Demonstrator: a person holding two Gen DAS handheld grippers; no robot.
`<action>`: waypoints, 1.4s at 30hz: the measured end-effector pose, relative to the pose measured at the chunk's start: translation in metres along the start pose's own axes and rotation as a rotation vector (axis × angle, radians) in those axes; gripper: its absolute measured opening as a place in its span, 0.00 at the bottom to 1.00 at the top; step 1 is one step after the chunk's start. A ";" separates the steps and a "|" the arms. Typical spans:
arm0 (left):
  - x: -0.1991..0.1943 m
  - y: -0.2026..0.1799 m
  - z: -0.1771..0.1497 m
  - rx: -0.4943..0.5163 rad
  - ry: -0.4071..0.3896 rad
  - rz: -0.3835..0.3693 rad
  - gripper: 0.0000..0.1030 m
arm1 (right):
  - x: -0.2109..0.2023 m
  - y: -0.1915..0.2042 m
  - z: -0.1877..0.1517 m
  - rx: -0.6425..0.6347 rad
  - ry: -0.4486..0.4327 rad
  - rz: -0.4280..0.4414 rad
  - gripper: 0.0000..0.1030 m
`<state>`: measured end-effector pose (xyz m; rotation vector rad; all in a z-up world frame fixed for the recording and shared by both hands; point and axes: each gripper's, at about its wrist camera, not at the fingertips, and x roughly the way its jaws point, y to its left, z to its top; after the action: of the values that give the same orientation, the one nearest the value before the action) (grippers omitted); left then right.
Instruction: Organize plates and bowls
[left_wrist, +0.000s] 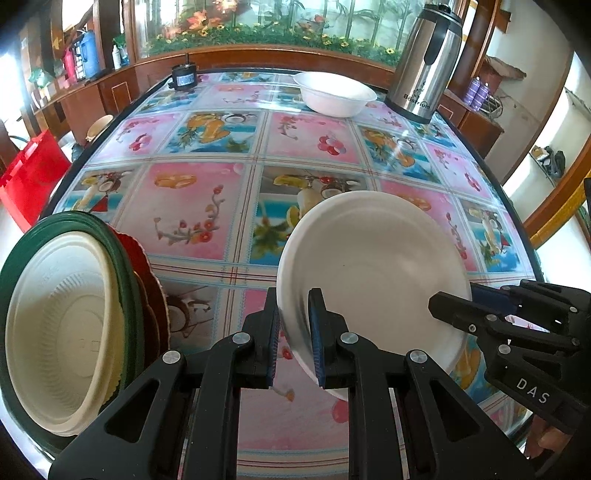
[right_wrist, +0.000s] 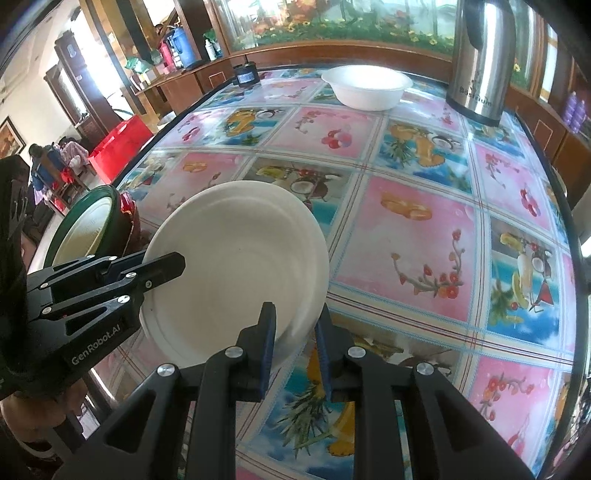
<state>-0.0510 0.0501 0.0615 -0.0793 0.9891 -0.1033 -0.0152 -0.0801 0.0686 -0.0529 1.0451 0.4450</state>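
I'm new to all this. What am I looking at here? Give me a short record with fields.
Setting: table with a fruit-print cover
Held item: white plate, tilted, gripped at opposite rim edges
Left gripper: fingers shut on the plate's rim
Right gripper: fingers shut on the plate's rim
Stack at left: cream bowl in a green plate over a red plate
Far end: white bowl beside a steel flask
Also there: small black device
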 end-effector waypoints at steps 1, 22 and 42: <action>-0.001 0.001 0.000 -0.002 -0.002 -0.001 0.14 | -0.001 0.001 0.000 -0.001 -0.001 0.000 0.21; -0.032 0.037 0.002 -0.053 -0.061 0.018 0.14 | -0.012 0.039 0.018 -0.077 -0.039 -0.004 0.21; -0.093 0.142 -0.011 -0.203 -0.156 0.160 0.14 | -0.004 0.154 0.058 -0.295 -0.062 0.078 0.21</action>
<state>-0.1041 0.2021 0.1168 -0.1909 0.8439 0.1491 -0.0272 0.0730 0.1274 -0.2599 0.9167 0.6655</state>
